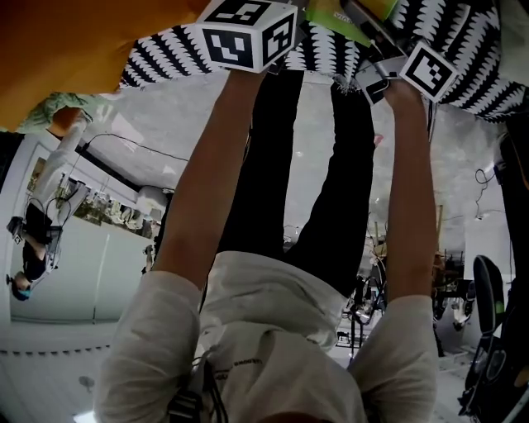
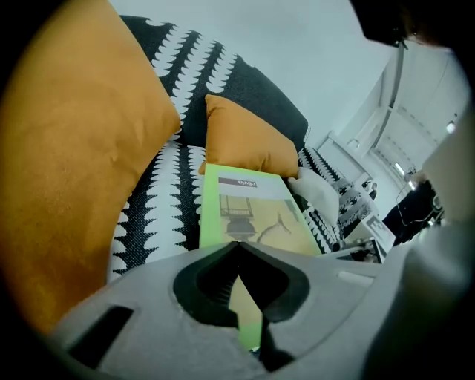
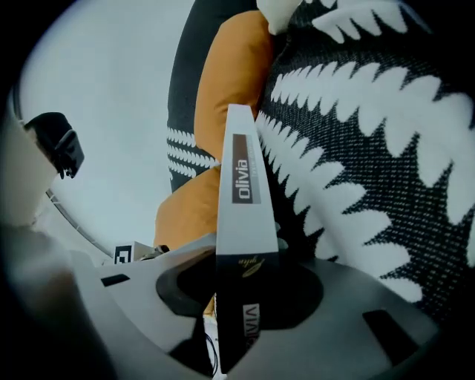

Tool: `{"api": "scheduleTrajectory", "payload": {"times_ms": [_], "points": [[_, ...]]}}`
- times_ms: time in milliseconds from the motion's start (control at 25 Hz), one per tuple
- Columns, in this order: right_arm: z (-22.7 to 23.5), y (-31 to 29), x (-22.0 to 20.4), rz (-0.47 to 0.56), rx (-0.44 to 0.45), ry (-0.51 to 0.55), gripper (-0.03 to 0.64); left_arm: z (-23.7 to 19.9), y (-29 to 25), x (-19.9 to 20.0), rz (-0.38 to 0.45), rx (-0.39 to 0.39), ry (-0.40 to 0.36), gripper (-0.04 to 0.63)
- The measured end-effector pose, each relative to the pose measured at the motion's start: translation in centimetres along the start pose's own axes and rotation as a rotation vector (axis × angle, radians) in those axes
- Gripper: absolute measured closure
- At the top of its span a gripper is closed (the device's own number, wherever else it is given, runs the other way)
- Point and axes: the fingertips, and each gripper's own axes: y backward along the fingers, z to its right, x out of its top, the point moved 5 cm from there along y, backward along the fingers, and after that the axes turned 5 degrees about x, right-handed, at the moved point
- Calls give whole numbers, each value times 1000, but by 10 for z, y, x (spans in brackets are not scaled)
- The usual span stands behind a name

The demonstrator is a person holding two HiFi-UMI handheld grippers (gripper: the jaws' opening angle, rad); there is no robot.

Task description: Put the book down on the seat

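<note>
A green book lies cover up over the black-and-white patterned seat. My right gripper is shut on it; the book shows edge-on between the jaws, its spine printed "olivia". The left gripper hovers just short of the book's near edge, jaws closed to a thin slit with nothing held. In the head view both arms reach up to the seat; the left marker cube and right marker cube show, and the book peeks out between them.
A large orange cushion leans at the seat's left and a smaller one stands just behind the book. A white cushion sits to the book's right. Another person and a dark chair are in the room behind.
</note>
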Motion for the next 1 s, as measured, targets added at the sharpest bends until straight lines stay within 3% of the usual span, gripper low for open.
{"api": "scheduleTrajectory", "payload": {"times_ms": [200,320,680,920,1000], "points": [[-6,3,3,66,-33,12,480,-9,7,2,-3,10,-16,588],[-6,15,6,101,-33,6,480,-7,6,0,9,-1,12,588],[-5,30,4,88,-40,6,476,-8,4,0,23,10,15,588],[10,63,-8,52,-150,11,474,-4,2,-2,32,21,23,588],[16,77,-13,42,-150,11,469,-3,1,-3,36,30,19,588]]}}
